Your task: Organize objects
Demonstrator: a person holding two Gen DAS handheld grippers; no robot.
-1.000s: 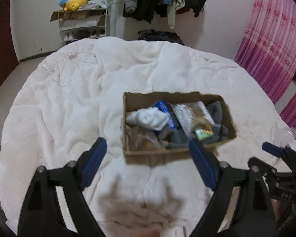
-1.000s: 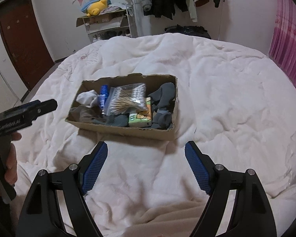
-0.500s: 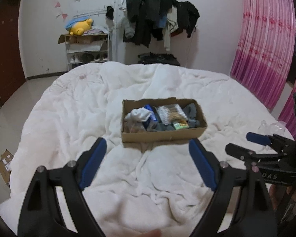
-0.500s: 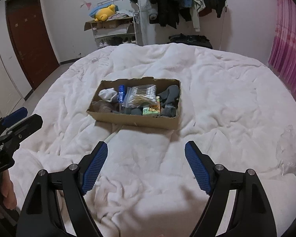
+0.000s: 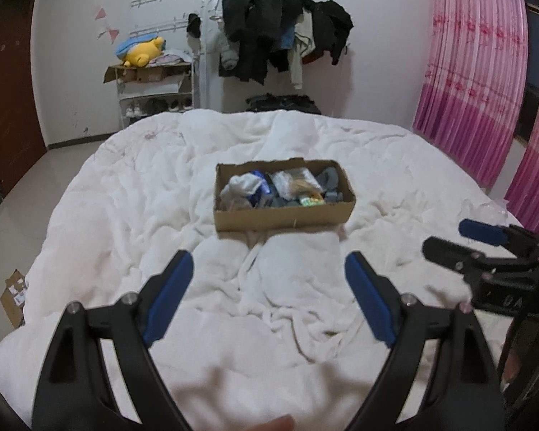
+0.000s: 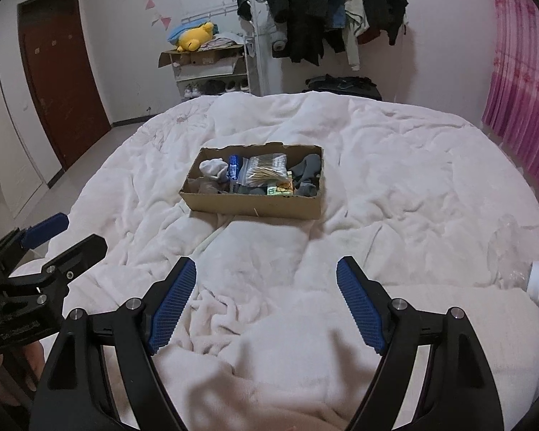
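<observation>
Cardboard box (image 5: 284, 215) mid-bed on the white duvet (image 5: 125, 222), long axis crosswise to both grippers, straight ahead and well apart from them. Left gripper (image 5: 268, 289) and right gripper (image 6: 266, 292) both wide, empty; neither clearly nearer. Box packed: white sock (image 6: 212, 167), cotton-swab bag (image 6: 264, 174), grey socks (image 6: 307, 176).

The right claw (image 6: 266, 301) gapes empty above the white bed (image 6: 395, 179). Ahead sits a cardboard box (image 6: 255, 208) holding socks and a cotton-swab bag (image 6: 266, 172).
</observation>
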